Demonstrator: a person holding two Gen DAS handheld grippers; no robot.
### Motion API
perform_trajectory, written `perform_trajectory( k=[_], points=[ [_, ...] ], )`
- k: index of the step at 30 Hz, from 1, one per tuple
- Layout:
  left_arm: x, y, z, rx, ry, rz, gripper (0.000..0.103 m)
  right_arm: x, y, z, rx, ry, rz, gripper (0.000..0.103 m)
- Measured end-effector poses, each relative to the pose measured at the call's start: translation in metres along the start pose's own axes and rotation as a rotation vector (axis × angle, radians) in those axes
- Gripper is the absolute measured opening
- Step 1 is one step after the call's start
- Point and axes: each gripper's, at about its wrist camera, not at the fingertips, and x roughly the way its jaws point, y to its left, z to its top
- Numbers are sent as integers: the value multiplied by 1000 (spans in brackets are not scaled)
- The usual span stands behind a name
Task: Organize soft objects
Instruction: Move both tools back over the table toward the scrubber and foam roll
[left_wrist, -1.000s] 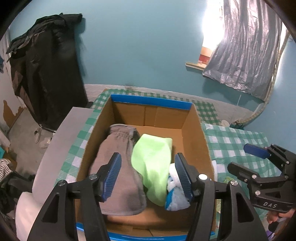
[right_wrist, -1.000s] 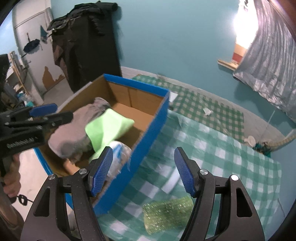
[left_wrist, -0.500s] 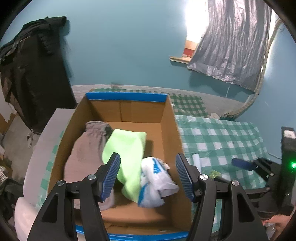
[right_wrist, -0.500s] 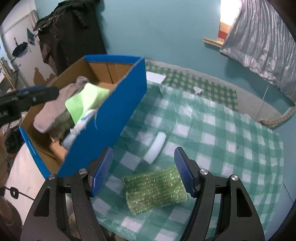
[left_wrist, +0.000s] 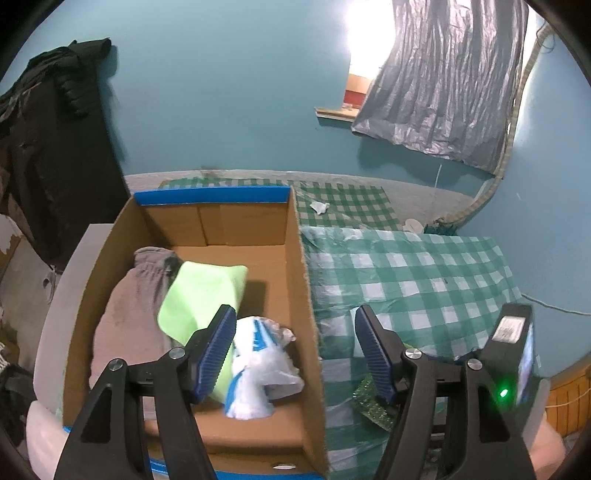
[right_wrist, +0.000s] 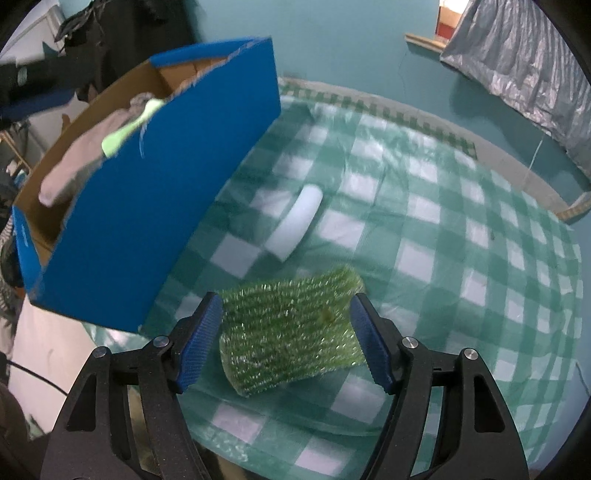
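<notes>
Green sparkly sponge (right_wrist: 291, 328) lies on checked cloth (right_wrist: 461, 236), between opening jaws of right gripper (right_wrist: 286, 341), ungripped. Step: pickup. Next: lower, clamp, carry to box (right_wrist: 147, 206) (left gripper (left_wrist: 295, 350) opening, empty).

A grey curtain (left_wrist: 443, 85) hangs on the teal wall (left_wrist: 229, 92); dark clothes (left_wrist: 48, 147) hang left.

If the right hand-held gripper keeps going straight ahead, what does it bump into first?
Most likely the green scrubber. It lies on the checked cloth right between the right hand-held gripper's opening jaws, which do not press on it yet. How far off it is is hard to judge.
</notes>
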Motion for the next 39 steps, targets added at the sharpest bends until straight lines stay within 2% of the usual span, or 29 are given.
perform_trajectory(
  k=[6,12,13,17,19,28,32,39],
  points=[
    [5,-8,2,5,11,-3,68,18,5,-13,-33,39,6,72],
    [10,-15,2,10,22,-4,68,34,5,-21,-60,70,-42,72],
    [11,-16,3,12,25,-8,68,34,4,-22,-63,61,-40,68],
    [13,-26,4,23,29,-17,68,31,-6,-22,-40,39,-45,36],
    [15,-32,4,32,31,-22,68,28,-14,-22,-18,34,-47,26],
    [20,-55,3,64,43,-44,69,24,-34,-23,-20,40,-84,25],
    [25,-67,0,89,55,-55,73,20,-54,-23,15,48,-129,25],
    [43,-91,-5,125,98,-63,74,15,-84,-23,35,60,-182,25]
  ],
)
